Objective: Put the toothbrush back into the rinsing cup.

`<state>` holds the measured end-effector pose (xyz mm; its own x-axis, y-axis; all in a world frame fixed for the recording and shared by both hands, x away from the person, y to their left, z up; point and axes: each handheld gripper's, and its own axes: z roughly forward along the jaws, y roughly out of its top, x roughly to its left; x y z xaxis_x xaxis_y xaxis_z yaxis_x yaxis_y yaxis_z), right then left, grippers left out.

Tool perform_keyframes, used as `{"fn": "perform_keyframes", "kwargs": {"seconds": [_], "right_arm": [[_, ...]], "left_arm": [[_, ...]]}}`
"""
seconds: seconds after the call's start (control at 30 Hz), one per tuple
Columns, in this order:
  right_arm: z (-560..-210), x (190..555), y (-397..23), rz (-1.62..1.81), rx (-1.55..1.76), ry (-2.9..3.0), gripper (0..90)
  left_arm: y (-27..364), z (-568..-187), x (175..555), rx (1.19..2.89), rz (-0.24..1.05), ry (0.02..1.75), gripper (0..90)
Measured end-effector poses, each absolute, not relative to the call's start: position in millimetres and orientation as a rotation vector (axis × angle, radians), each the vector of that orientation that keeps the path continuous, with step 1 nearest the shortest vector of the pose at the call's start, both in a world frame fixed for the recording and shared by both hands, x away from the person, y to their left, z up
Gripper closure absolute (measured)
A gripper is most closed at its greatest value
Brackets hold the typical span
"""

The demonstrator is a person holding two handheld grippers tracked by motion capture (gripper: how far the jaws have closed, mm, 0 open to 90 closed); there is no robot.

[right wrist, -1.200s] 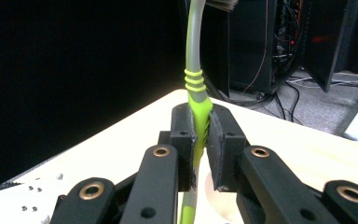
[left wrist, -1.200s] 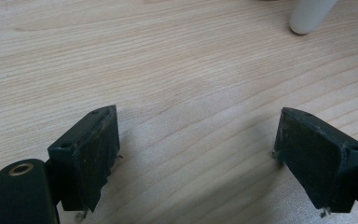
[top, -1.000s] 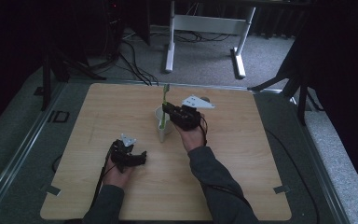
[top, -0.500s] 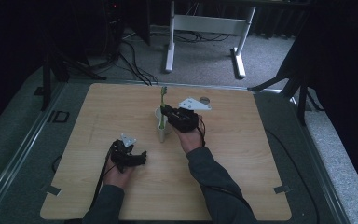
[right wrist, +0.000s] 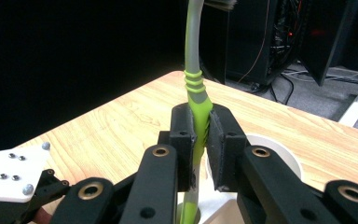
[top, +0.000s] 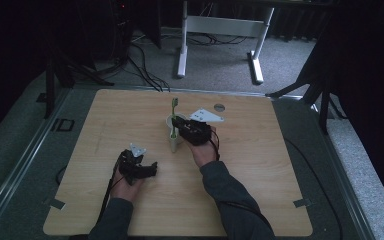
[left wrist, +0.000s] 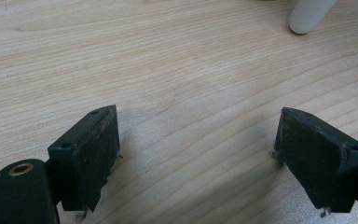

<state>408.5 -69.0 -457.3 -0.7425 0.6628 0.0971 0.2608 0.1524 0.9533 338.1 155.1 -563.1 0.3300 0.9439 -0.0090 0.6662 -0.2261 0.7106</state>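
Near the middle of the table (top: 260, 200), toward its far edge, the right gripper (right wrist: 200, 140) pinches an upright green toothbrush (right wrist: 196, 98) whose lower end stands in a white cup (top: 175, 135). The left gripper (left wrist: 196, 154) rests nearer the front edge, jaws spread and empty. A sideways pull could likely tip the cup.

A light wooden table (top: 260, 175) carries 1 white cup (top: 174, 142) near its middle; 1 small round hole (top: 219, 107) lies beyond the cup.
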Motion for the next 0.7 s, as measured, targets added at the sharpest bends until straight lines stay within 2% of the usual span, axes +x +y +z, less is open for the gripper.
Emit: {"fn": "perform_keyframes", "kwargs": {"seconds": [0.7], "right_arm": [[-472, 404, -68, 1.572, 0.874, 2.137, 80.4]], "left_arm": [[155, -563, 338, 1.979, 0.578, 1.410, 14.6]]}}
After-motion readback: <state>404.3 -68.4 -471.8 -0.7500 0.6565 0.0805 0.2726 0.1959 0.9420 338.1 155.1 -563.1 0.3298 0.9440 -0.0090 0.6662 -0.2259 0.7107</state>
